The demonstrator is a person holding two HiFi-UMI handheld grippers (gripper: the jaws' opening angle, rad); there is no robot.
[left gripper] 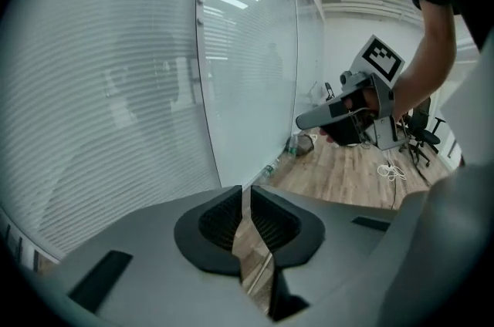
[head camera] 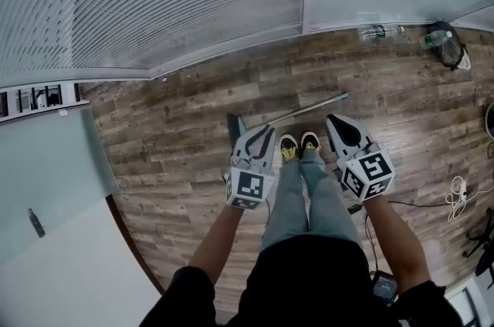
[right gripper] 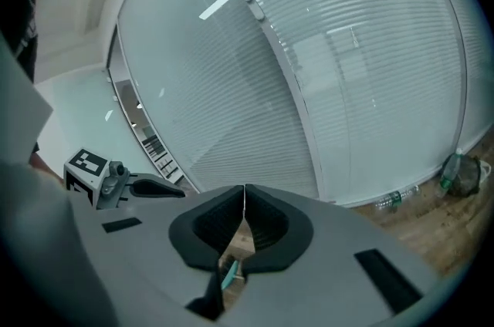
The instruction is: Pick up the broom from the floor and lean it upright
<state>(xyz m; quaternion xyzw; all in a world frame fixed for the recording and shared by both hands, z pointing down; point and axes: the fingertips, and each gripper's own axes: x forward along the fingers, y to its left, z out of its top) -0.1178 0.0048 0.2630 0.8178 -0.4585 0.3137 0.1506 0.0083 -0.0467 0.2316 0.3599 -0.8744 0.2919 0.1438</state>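
The broom lies flat on the wood floor just ahead of the person's shoes. Its thin metal handle [head camera: 309, 108] runs up to the right, and its dark head [head camera: 235, 125] lies at the left. My left gripper [head camera: 265, 133] hovers above the head end, jaws shut and empty. My right gripper [head camera: 333, 120] hangs right of the shoes near the handle, also shut with nothing in it. In the left gripper view the pads [left gripper: 244, 191] meet, with a sliver of handle [left gripper: 264, 271] showing below. The right gripper view shows closed pads [right gripper: 244, 191] and a teal bit of broom [right gripper: 228, 271].
A glass wall with blinds [head camera: 154, 1] curves along the far side. A plastic bottle [head camera: 380, 32] and a dark bag [head camera: 445, 44] lie at its base. A white counter [head camera: 46, 187] stands at the left; a white cable [head camera: 458, 194] lies at the right.
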